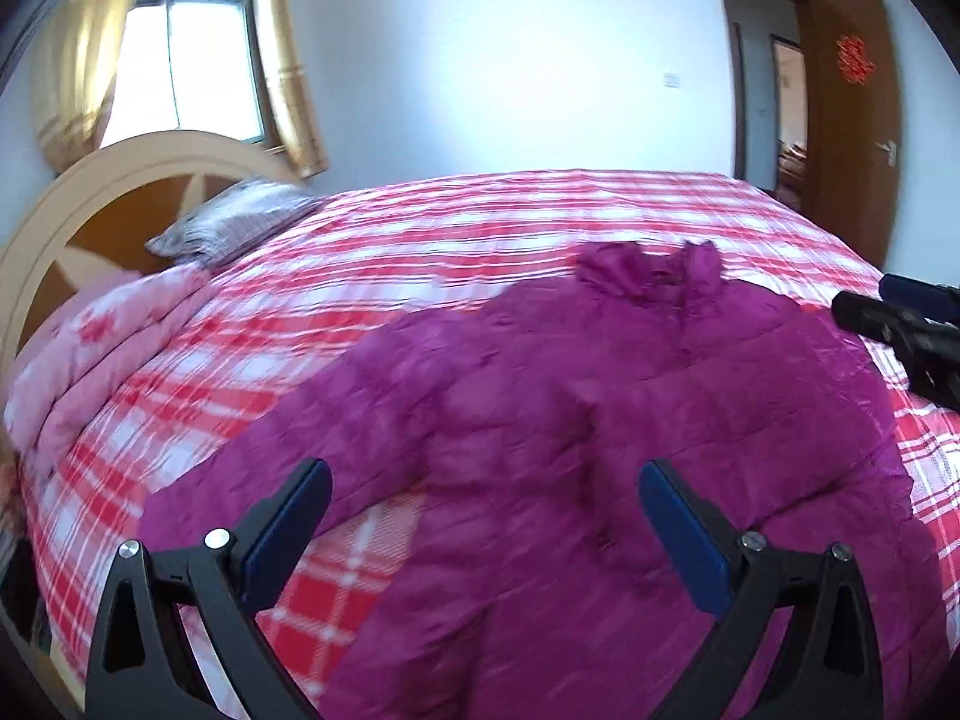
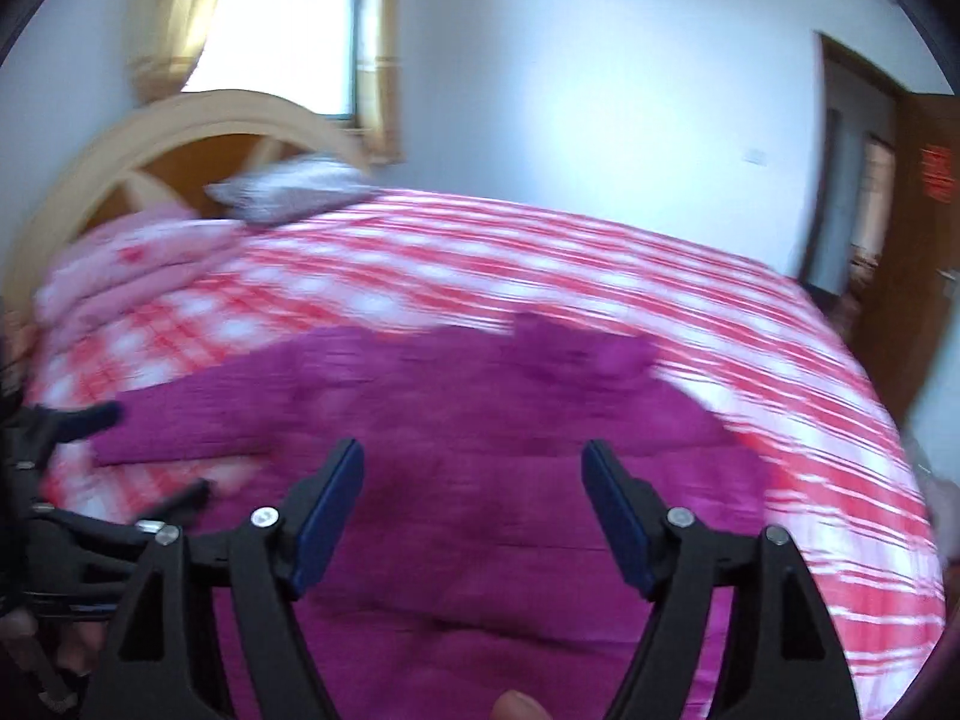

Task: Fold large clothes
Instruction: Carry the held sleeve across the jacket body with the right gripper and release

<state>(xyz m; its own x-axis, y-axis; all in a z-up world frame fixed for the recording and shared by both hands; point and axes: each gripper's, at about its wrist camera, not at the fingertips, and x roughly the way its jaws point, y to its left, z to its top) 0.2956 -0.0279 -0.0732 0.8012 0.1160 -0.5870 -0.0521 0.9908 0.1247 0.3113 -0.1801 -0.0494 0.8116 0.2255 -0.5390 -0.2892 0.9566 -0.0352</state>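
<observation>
A large magenta padded jacket [image 1: 570, 408] lies spread flat on the red-and-white plaid bed [image 1: 420, 228], collar toward the far side, one sleeve stretched to the left. My left gripper [image 1: 483, 480] is open and empty above the jacket's near hem. My right gripper [image 2: 471, 462] is open and empty above the jacket's body [image 2: 480, 408]. The right gripper also shows at the right edge of the left wrist view [image 1: 900, 324], and the left gripper at the left edge of the right wrist view [image 2: 90, 456]. Both views are blurred.
A folded pink quilt [image 1: 108, 336] and a grey pillow [image 1: 240, 222] lie by the wooden headboard [image 1: 90, 198] at the left. A window with yellow curtains [image 1: 198, 60] is behind it. An open brown door [image 1: 852, 96] is at the right.
</observation>
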